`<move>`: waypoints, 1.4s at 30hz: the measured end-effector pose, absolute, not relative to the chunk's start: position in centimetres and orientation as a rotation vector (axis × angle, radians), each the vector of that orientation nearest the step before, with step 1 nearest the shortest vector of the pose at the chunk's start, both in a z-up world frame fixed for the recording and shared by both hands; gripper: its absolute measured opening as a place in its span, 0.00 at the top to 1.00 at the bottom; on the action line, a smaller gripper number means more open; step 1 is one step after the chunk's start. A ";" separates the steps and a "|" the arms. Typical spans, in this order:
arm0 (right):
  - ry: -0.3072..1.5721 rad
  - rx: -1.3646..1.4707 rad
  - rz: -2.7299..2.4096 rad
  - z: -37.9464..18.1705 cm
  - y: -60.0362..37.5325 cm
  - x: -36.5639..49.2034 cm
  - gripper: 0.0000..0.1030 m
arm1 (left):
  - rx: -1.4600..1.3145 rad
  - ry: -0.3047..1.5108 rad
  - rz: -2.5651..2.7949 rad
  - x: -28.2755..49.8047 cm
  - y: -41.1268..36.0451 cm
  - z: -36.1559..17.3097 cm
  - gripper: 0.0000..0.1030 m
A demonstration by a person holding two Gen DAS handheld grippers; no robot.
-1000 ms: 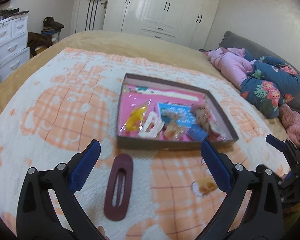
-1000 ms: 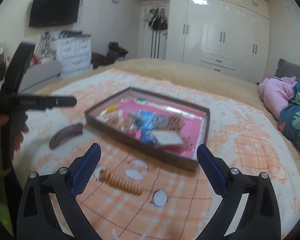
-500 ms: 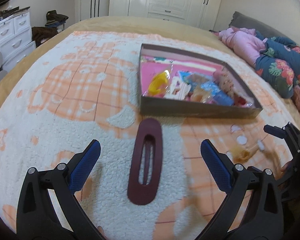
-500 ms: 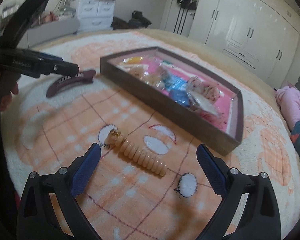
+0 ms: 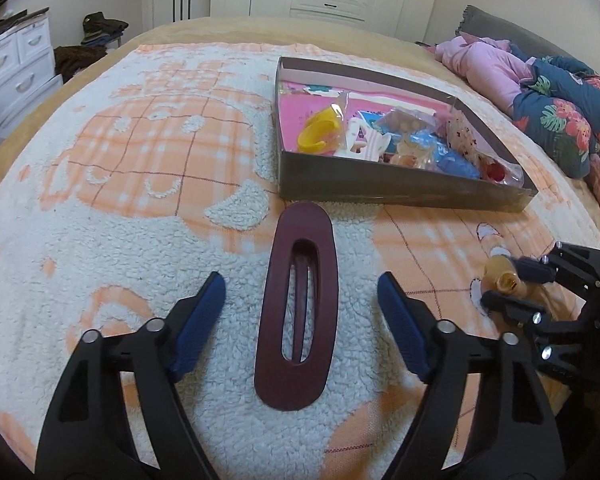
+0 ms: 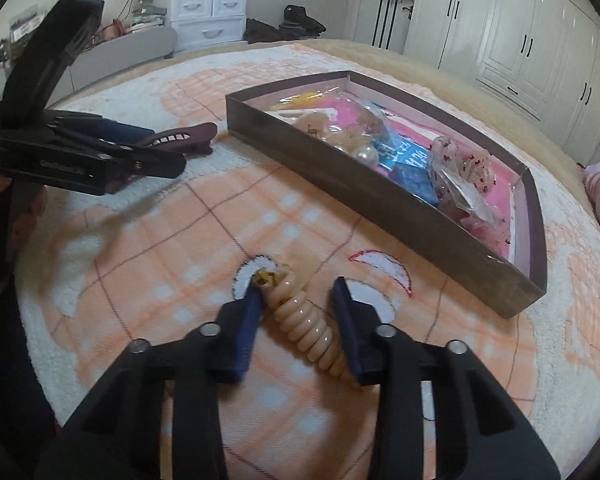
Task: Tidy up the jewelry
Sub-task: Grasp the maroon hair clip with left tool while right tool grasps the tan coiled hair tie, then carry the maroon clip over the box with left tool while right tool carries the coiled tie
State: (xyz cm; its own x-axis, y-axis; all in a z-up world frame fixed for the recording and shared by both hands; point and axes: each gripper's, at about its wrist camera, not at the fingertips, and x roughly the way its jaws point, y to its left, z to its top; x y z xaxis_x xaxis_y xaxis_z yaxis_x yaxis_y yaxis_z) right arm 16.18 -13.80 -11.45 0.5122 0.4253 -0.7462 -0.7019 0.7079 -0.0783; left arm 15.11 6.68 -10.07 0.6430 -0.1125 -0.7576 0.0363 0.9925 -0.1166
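A maroon oval hair clip lies flat on the fleecy orange-and-white blanket, between the blue pads of my left gripper. Its jaws are closing, with a gap still on each side of the clip. A beige spiral hair clip lies slantwise between the pads of my right gripper. Those jaws are closing too, and both pads touch the coil. Behind both stands a shallow brown box with pink lining, holding several bagged trinkets. From the right wrist, the left gripper shows at the maroon clip.
Pink and floral bedding is heaped at the bed's right edge. White drawers stand left of the bed, and white wardrobes line the far wall. The box's near wall rises just beyond both clips.
Both grippers have sunk toward the blanket and tipped further down. The left jaws have narrowed around the maroon clip; the right jaws have closed in on the beige spiral clip.
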 end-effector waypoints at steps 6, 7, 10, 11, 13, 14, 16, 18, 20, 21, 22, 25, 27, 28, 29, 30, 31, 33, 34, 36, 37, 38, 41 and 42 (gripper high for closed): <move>0.771 -0.317 0.696 -10.6 -14.9 16.1 0.81 | -0.091 0.887 -0.097 15.1 6.3 -10.3 0.57; 0.769 -0.305 0.693 -10.4 -15.2 16.1 0.81 | -0.093 0.888 -0.103 15.1 6.2 -10.3 0.67; 0.755 -0.272 0.686 -9.7 -16.1 15.9 0.83 | -0.101 0.888 -0.119 14.9 6.0 -10.2 0.78; 0.750 -0.263 0.682 -9.4 -16.4 15.9 0.83 | -0.106 0.886 -0.129 14.8 5.9 -10.1 0.79; 0.742 -0.238 0.677 -8.9 -17.2 15.7 0.83 | -0.115 0.878 -0.152 14.6 5.3 -9.9 0.80; 0.736 -0.232 0.671 -8.7 -17.6 15.6 0.83 | -0.114 0.874 -0.161 14.5 5.0 -9.8 0.80; 0.730 -0.220 0.663 -8.4 -18.1 15.4 0.83 | -0.119 0.860 -0.203 14.2 4.1 -9.2 0.80; 0.724 -0.204 0.652 -8.0 -18.7 15.3 0.83 | -0.105 0.843 -0.224 14.0 3.3 -8.6 0.80; 0.713 -0.186 0.644 -7.4 -19.4 15.2 0.83 | -0.100 0.822 -0.251 13.9 2.4 -7.8 0.80; 0.704 -0.176 0.638 -7.1 -19.8 15.1 0.83 | -0.097 0.813 -0.258 13.9 2.1 -7.5 0.80; 0.693 -0.167 0.631 -6.7 -20.2 15.1 0.83 | -0.093 0.800 -0.267 13.9 1.7 -7.0 0.80; 0.671 -0.144 0.615 -5.8 -21.0 15.2 0.83 | -0.095 0.768 -0.285 14.1 1.0 -5.8 0.80; 0.653 -0.125 0.600 -5.1 -21.6 15.3 0.83 | -0.097 0.750 -0.296 14.5 0.5 -5.0 0.80; 0.646 -0.114 0.590 -4.7 -21.8 15.4 0.83 | -0.097 0.740 -0.298 14.7 0.3 -4.6 0.80; 0.643 -0.103 0.583 -4.6 -22.0 15.6 0.83 | -0.098 0.735 -0.302 14.9 0.2 -4.4 0.80; 0.639 -0.089 0.574 -4.3 -22.3 15.7 0.83 | -0.099 0.726 -0.307 15.1 0.0 -4.0 0.80; 0.632 -0.082 0.562 -4.0 -22.5 15.9 0.83 | -0.099 0.718 -0.310 15.4 -0.3 -3.7 0.80; 0.614 -0.075 0.545 -3.5 -22.9 16.3 0.83 | -0.101 0.707 -0.319 15.9 -0.7 -3.1 0.80; 0.609 -0.069 0.537 -3.3 -23.0 16.6 0.83 | -0.101 0.699 -0.323 16.2 -1.0 -2.8 0.80; 0.598 -0.054 0.517 -2.7 -23.3 17.2 0.83 | -0.096 0.686 -0.330 16.7 -1.5 -2.2 0.80; 0.593 -0.051 0.512 -2.5 -23.4 17.5 0.83 | -0.096 0.679 -0.333 17.1 -1.8 -2.0 0.80; 0.585 -0.046 0.506 -2.3 -23.6 17.8 0.83 | -0.099 0.673 -0.337 17.5 -2.0 -1.7 0.80; 0.564 -0.041 0.493 -1.6 -24.0 18.6 0.83 | -0.098 0.659 -0.344 18.6 -2.7 -1.1 0.80; 0.556 -0.040 0.487 -1.4 -24.1 19.0 0.83 | -0.098 0.660 -0.348 18.9 -2.8 -1.0 0.80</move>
